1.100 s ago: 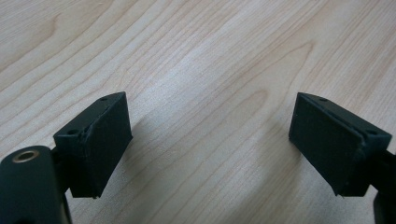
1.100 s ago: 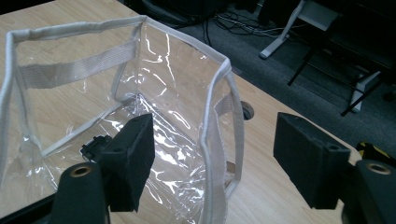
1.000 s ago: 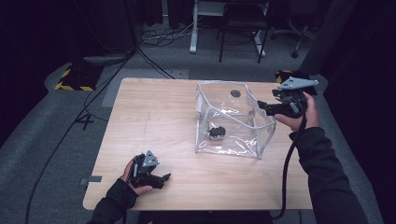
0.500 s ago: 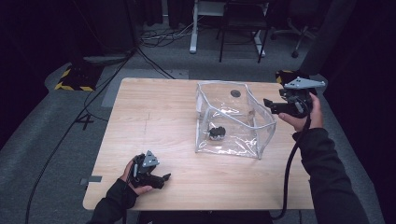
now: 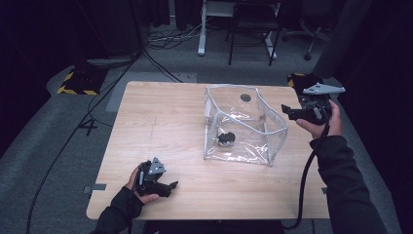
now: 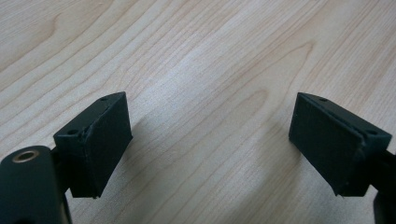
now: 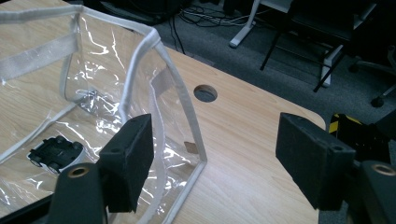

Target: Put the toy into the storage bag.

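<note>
At a light wooden table (image 5: 170, 126), a person's right hand (image 5: 319, 126) holds the right gripper (image 5: 286, 111) in the air just off the right-hand wall of a clear plastic bag (image 5: 243, 127) with white piping, its jaws spread wide and gripping nothing. Seen along that gripper's own jaws, the bag (image 7: 93, 93) stands open-topped just ahead and to the left; one jaw overlaps its near corner edge in the picture, while the other stands clear over bare table, and whether the nearer jaw touches the plastic cannot be told. A small black toy car (image 7: 55, 153) lies on the bag's floor, down and to the left of the jaws; from above, the toy car (image 5: 226, 138) sits near the bag's left wall, well apart from the right gripper. A round hole (image 7: 205, 93) in the tabletop shows beyond the bag, ahead of the jaws. Near the front edge of the table, the left hand (image 5: 139, 187) rests with the left gripper (image 5: 171, 185), its jaws also released and wide, with nothing but bare wood grain between them and the bag well away.
</note>
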